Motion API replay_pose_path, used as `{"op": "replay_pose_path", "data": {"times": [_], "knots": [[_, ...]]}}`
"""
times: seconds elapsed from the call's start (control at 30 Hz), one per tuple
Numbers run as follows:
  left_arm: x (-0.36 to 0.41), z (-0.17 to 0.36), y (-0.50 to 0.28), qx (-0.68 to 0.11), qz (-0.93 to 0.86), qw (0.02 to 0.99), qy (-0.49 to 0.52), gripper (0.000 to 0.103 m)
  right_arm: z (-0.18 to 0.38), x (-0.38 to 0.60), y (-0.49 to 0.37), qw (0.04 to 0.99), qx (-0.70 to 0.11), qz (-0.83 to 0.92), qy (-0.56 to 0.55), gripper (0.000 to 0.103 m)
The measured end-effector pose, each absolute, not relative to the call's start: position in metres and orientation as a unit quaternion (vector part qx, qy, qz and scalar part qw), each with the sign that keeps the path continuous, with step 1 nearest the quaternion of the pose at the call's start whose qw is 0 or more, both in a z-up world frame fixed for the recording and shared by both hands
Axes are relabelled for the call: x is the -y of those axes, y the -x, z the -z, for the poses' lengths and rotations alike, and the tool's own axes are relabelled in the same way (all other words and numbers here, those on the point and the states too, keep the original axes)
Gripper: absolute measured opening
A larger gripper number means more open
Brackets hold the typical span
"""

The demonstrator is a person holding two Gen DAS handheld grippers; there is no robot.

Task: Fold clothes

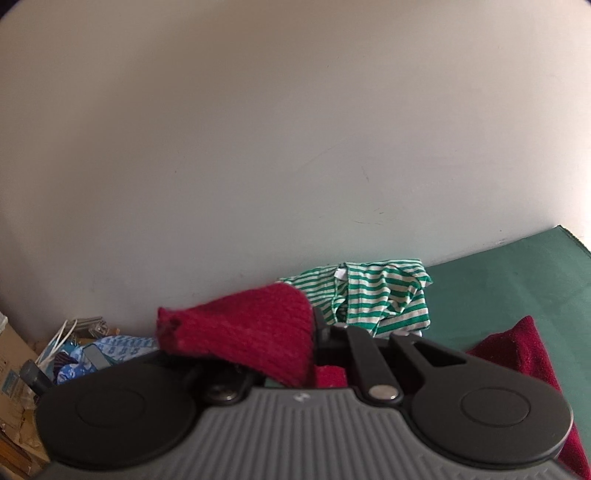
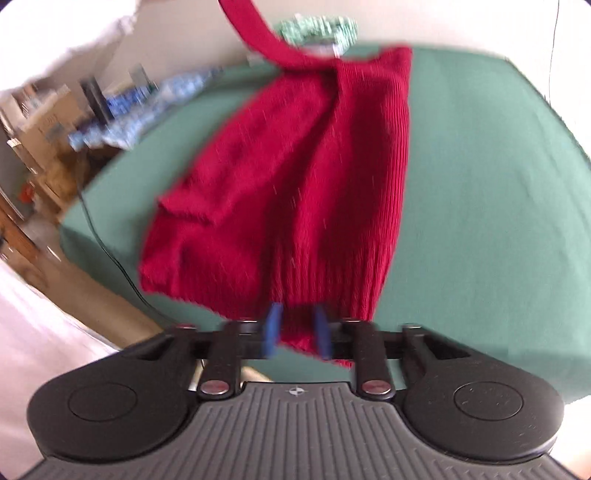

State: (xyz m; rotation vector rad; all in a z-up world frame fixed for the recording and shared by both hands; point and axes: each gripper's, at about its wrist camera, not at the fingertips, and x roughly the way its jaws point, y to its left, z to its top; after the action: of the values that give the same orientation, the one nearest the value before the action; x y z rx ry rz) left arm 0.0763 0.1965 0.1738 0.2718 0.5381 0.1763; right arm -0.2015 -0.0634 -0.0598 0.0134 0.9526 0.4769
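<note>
Red knit sweater (image 2: pixel 295 177): spread over green table (image 2: pixel 480 221), hem end between blue pads (image 2: pixel 274 328) of right claw (image 2: pixel 297 330), pads w/ a gap, cloth betw. them; grip can't tell. Left claw (image 1: pixel 295 354): sweater cuff draped over it, fingers hidden, state can't tell. Striped green shirt (image 1: pixel 373 295) beyond sweater, by wall (image 1: pixel 258 147).

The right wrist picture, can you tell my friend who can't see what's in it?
A red knitted sweater lies spread on a green table, and the right gripper has its blue fingers on either side of the sweater's near hem. A striped green and white shirt sits at the table's far edge. The picture is blurry.
</note>
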Motion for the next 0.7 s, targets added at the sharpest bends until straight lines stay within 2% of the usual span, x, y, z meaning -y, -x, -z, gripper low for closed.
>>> {"op": "replay_pose_path", "data": {"times": [0.1, 0.17, 0.3, 0.33, 0.43, 0.53, 0.7], "knots": [[-0.193, -0.184, -0.064, -0.254, -0.065, 0.957, -0.122, 0.011, 0.052, 0.060, 0.195, 0.854, -0.446, -0.263, -0.046, 0.009], [-0.194, -0.188, -0.054, -0.252, -0.047, 0.960, -0.111, 0.011, 0.056, 0.052, 0.187, 0.842, -0.461, -0.277, -0.046, 0.042], [-0.194, -0.194, -0.025, -0.235, 0.012, 0.966, -0.102, 0.011, 0.039, 0.065, 0.157, 0.831, -0.462, -0.305, -0.056, 0.034], [-0.194, -0.195, -0.016, -0.228, 0.030, 0.968, -0.103, 0.011, 0.027, 0.077, 0.145, 0.842, -0.444, -0.301, -0.067, 0.036], [-0.185, -0.194, 0.017, -0.204, 0.093, 0.968, -0.117, 0.011, 0.001, 0.117, 0.097, 0.868, -0.417, -0.250, -0.099, 0.057], [-0.170, -0.187, 0.053, -0.197, 0.178, 0.956, -0.125, 0.010, 0.002, 0.145, 0.036, 0.864, -0.438, -0.205, -0.137, 0.055], [-0.126, -0.151, 0.133, -0.224, 0.368, 0.890, -0.149, 0.010, 0.038, 0.176, -0.048, 0.834, -0.457, -0.170, -0.259, 0.054]]}}
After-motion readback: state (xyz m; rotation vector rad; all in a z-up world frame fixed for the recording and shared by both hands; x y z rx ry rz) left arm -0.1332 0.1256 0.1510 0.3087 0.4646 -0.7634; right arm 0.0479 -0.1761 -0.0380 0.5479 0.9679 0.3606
